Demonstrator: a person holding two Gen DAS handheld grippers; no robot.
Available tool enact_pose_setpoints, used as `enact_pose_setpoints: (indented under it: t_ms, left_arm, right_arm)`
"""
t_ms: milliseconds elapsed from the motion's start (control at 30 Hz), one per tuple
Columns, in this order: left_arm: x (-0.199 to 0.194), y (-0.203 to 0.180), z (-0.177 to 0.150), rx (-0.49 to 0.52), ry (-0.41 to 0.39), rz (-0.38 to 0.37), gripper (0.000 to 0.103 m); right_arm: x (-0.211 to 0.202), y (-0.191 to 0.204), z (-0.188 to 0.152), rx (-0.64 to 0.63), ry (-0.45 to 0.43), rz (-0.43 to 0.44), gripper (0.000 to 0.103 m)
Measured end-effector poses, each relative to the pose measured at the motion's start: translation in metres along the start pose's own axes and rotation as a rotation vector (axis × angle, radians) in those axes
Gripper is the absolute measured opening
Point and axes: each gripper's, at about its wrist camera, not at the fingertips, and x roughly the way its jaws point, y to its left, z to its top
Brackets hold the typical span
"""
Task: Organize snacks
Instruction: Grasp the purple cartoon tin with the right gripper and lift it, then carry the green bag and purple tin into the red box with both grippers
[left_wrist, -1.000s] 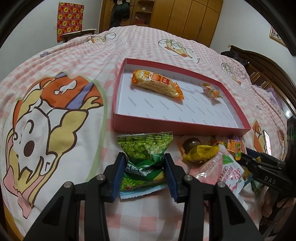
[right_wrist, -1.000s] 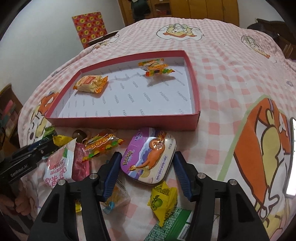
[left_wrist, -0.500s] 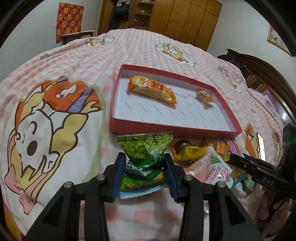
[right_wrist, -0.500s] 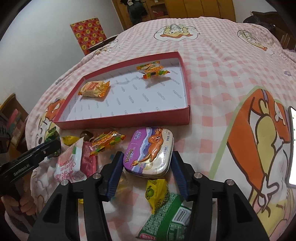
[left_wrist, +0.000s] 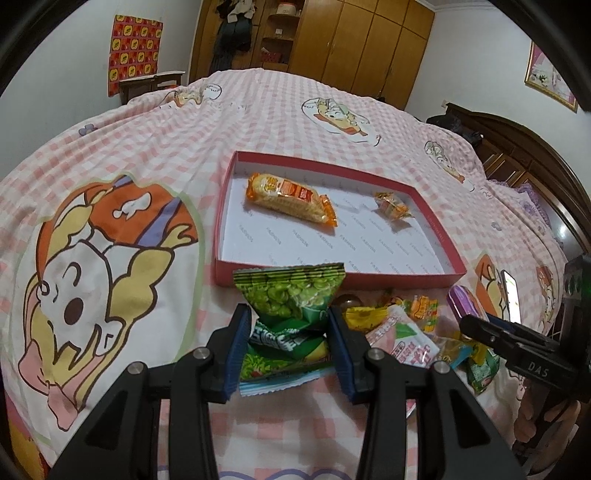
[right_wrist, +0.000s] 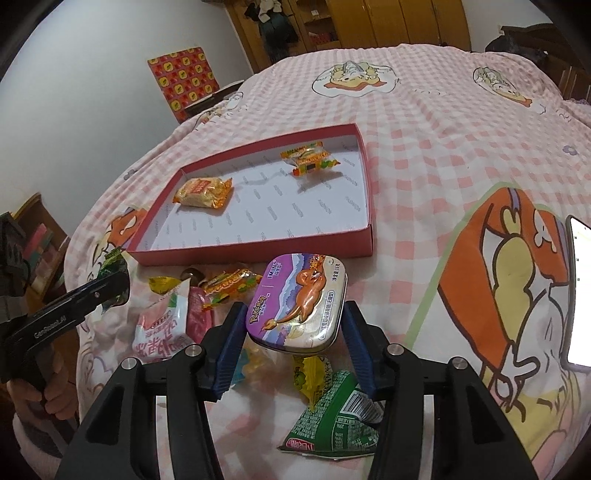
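a: so where's everything sitting right now?

b: the left gripper (left_wrist: 290, 341) has its jaws squeezed onto a green pea snack bag (left_wrist: 291, 301), pinched in at the waist, just near of the red box (left_wrist: 280, 278). the bag's top edge overlaps the box's near wall in the left wrist view.

a: and the other one?

b: the right gripper (right_wrist: 293, 338) has the purple pokemon tin (right_wrist: 299, 302) between its jaws, tilted up off the bed (right_wrist: 424, 122). the left pad looks pressed to the tin, the right pad looks just beside it, so it seems gripped but i can't tell for sure.

a: what's in the box?

b: two things on the white lining: an orange cracker pack (left_wrist: 290, 197) toward the far left, and a small orange candy pack (left_wrist: 391, 205) toward the far right. well apart from each other.

a: loose stuff?

b: a pile on the bed near of the box: a pink and white packet (right_wrist: 162, 325), a yellow wrapped sweet (right_wrist: 164, 284), an orange gummy pack (right_wrist: 231, 284), plus a green barcode packet (right_wrist: 336, 421) under the right gripper. a phone (right_wrist: 580, 291) lies at the right edge.
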Motion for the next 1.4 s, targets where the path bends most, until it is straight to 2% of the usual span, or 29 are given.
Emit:
enact_pose_setpoints:
  t_ms: [767, 1400]
  left_arm:
    - [0.007, -0.012, 0.035, 0.059, -0.025, 0.052, 0.044]
    - [0.04, -0.019, 0.074, 0.088, 0.014, 0.085, 0.044]
  right_arm:
    - [-0.011, 0.019, 0.032, -0.094, -0.032, -0.003, 0.053]
    - [0.006, 0.012, 0.073, -0.091, -0.001, -0.005, 0.053]
